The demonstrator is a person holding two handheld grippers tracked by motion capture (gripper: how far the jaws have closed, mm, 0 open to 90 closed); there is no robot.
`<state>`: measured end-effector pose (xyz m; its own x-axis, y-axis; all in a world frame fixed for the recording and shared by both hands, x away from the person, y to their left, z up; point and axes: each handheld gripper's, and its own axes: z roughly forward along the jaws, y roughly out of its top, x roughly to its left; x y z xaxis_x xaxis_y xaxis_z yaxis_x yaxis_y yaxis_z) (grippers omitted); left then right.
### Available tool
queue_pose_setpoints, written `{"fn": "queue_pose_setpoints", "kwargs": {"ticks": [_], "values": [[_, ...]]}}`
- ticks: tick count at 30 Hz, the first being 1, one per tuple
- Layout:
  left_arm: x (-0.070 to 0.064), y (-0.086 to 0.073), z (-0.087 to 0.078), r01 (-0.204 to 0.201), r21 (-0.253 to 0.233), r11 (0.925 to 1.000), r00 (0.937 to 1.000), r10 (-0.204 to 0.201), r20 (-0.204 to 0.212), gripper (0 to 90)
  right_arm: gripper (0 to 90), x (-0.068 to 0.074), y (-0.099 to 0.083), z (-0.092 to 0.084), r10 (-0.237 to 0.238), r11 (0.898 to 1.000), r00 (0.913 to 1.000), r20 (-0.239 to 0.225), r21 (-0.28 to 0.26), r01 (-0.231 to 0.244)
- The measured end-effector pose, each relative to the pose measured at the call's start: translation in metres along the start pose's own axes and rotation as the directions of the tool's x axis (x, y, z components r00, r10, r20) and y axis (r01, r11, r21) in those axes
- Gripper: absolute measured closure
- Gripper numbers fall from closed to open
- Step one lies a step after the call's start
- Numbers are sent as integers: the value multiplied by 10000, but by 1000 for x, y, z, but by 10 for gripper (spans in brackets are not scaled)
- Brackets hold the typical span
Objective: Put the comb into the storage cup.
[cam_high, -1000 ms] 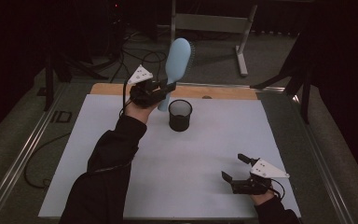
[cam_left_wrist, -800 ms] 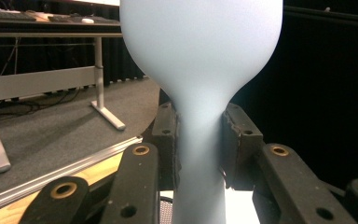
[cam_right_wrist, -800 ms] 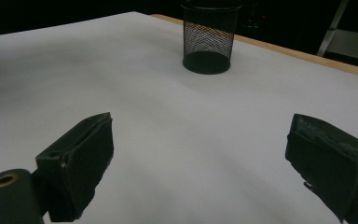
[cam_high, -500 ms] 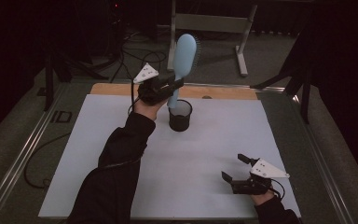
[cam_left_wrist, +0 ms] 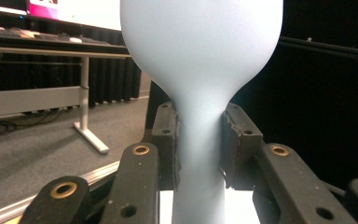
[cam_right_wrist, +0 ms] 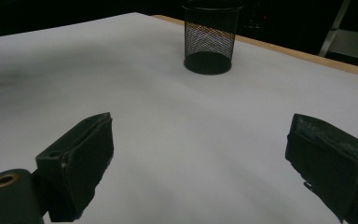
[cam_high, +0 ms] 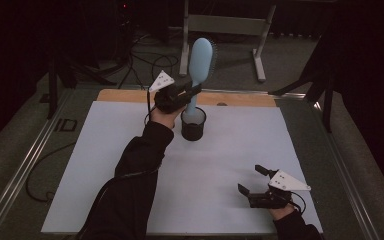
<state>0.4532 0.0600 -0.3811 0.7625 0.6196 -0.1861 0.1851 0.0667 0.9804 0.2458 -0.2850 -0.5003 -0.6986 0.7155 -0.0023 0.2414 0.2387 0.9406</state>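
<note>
A light blue hairbrush (cam_high: pixel 201 57) stands upright, head up, with my left gripper (cam_high: pixel 192 92) shut on its narrow handle. In the left gripper view the pads (cam_left_wrist: pixel 235 135) press the handle of the brush (cam_left_wrist: pixel 200 70) from both sides. The handle's lower end hangs at the mouth of a black mesh cup (cam_high: pixel 193 125); how far it reaches inside I cannot tell. My right gripper (cam_high: pixel 250 178) rests open near the table's front right, nothing between its jaws. The right gripper view shows the cup (cam_right_wrist: pixel 210 39) far beyond that gripper (cam_right_wrist: pixel 200 149).
A white sheet (cam_high: pixel 105 165) covers the table, with a wooden strip (cam_high: pixel 125 95) along the back edge. Metal rails (cam_high: pixel 25 170) run down both sides. A grey stand (cam_high: pixel 260 45) and cables (cam_high: pixel 145 62) lie on the floor behind.
The left gripper has carried the brush to the right and a little down, from left of the cup to over its mouth. The right gripper has stayed still.
</note>
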Motion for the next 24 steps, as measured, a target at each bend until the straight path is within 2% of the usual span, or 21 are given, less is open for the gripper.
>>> {"fn": "queue_pose_setpoints", "kwargs": {"ticks": [5, 6, 7, 14, 24], "values": [[7, -10, 3, 84, -58, 9999, 9999, -84, -134, 703, 77, 0, 0, 0, -31, 10000, 10000, -27, -21, 31], [7, -13, 4, -42, -12, 10000, 9996, 42, -270, 703, 77, 0, 0, 0, -29, 10000, 10000, -32, -19, 29], [8, -15, 4, -114, 34, 9999, 9996, 115, -264, 703, 77, 0, 0, 0, -14, 10000, 10000, -39, -4, 14], [17, -30, 8, 46, -61, 10000, 9997, -47, -250, 703, 77, 1, 0, 1, 24, 10000, 10000, -83, 12, -24], [27, -49, 17, 114, 78, 9999, 9993, -111, -351, 702, 77, 1, 0, 1, 28, 10000, 9999, -117, 25, -28]]}}
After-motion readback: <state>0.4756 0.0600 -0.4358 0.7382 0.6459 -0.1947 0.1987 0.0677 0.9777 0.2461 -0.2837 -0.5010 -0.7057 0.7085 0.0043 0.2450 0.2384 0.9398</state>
